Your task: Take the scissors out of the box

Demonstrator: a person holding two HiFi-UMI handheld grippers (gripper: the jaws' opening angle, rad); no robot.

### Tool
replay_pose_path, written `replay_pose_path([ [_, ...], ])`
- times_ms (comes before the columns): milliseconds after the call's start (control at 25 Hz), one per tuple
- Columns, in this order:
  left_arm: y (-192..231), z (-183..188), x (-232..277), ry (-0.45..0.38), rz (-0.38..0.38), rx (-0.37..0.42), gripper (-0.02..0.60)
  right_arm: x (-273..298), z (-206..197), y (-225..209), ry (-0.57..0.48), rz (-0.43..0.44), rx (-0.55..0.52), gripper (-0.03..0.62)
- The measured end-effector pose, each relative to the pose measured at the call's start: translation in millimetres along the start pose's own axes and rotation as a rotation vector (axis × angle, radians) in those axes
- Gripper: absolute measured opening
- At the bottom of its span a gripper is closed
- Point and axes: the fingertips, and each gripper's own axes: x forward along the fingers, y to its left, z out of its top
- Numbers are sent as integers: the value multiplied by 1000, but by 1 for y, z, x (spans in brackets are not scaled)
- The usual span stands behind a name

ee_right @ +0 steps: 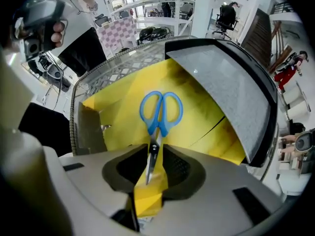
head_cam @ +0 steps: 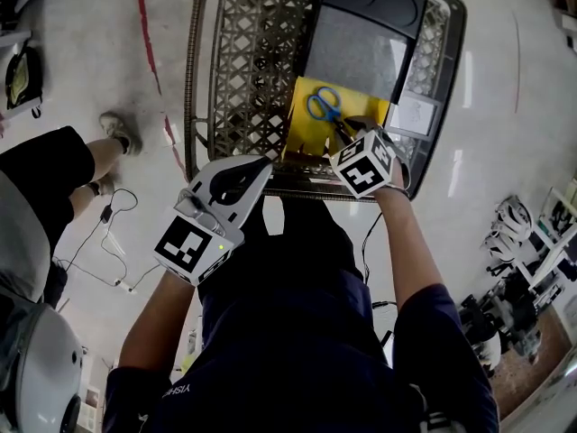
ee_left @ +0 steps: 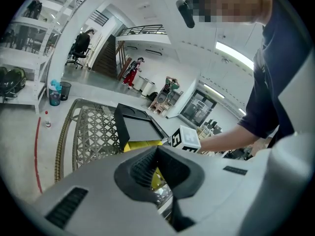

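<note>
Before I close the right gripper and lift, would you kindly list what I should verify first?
1. Scissors blades between the right gripper jaws: ok.
2. Jaws closed on the blades: not ok, they stand apart.
3. Scissors shut, handles together: ok.
4. Box lid open, way up free: ok.
5. Left gripper clear of the box: ok, empty.
6. Box held down for the lift: not ok, nothing holds it.
</note>
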Motion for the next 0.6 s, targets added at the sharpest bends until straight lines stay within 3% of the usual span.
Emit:
replay_pose_path([
  [280,-1,0,0,14,-4,8,23,2,0,0,4,-6,-5,81],
  [600,-14,12,-3,25,-15,45,23,-15,5,9,-87,-15,30,72],
])
